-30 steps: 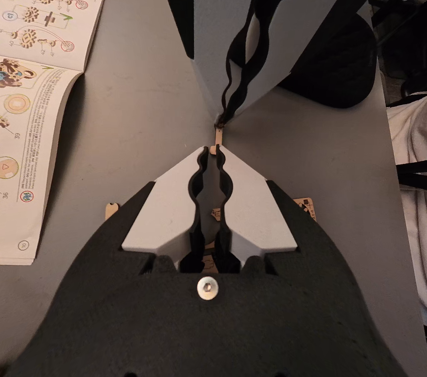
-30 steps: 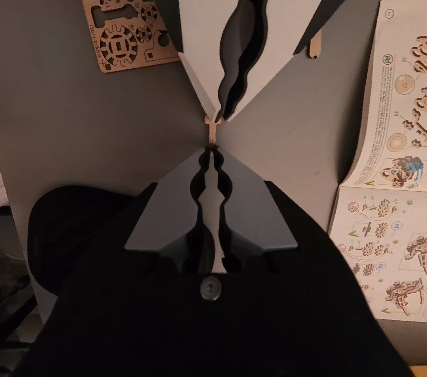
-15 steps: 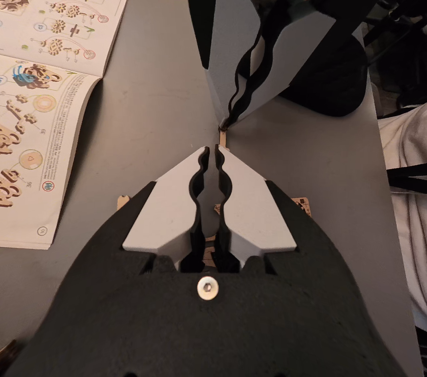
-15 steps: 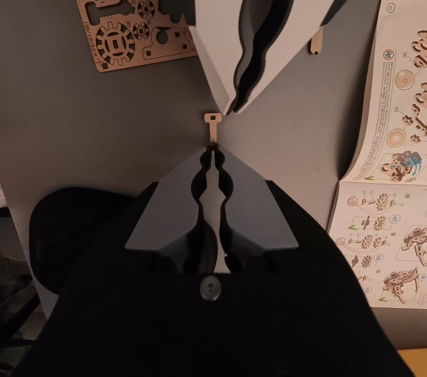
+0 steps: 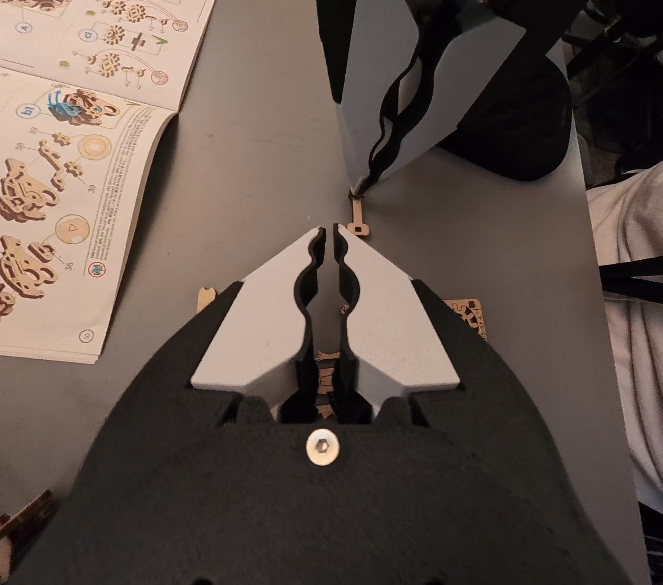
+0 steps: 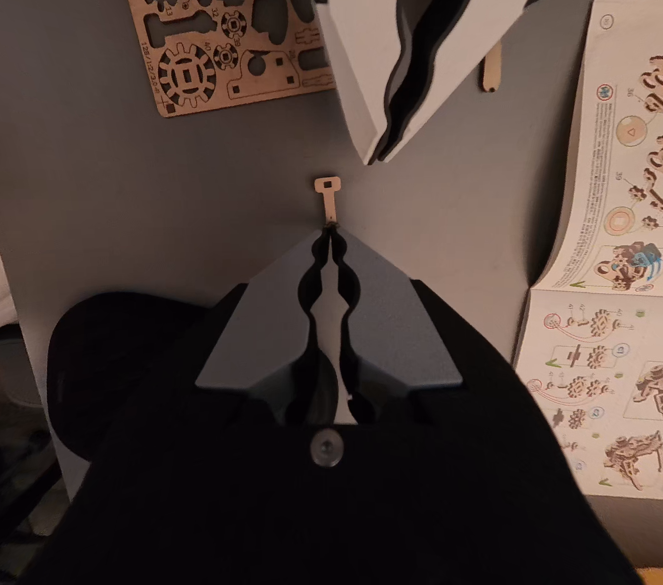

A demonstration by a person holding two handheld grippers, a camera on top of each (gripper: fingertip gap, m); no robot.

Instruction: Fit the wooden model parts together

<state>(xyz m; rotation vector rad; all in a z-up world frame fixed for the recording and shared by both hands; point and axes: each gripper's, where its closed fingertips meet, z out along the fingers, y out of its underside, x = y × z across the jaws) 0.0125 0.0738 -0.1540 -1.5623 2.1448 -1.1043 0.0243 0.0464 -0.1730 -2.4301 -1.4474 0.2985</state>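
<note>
Right gripper pinched closed on stem end of T-shaped wooden part; long axis along gripper fingers, square-holed head pointing toward left gripper; left gripper tips slightly apart, empty, just beside head, above bench.

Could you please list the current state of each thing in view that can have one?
Right gripper: shut on the wooden key piece.
Wooden key piece: held by its stem tip, square-holed head free.
Left gripper: narrowly open, empty.
Instruction booklet: lying open.
Wooden parts sheet: flat, several parts punched out.
</note>
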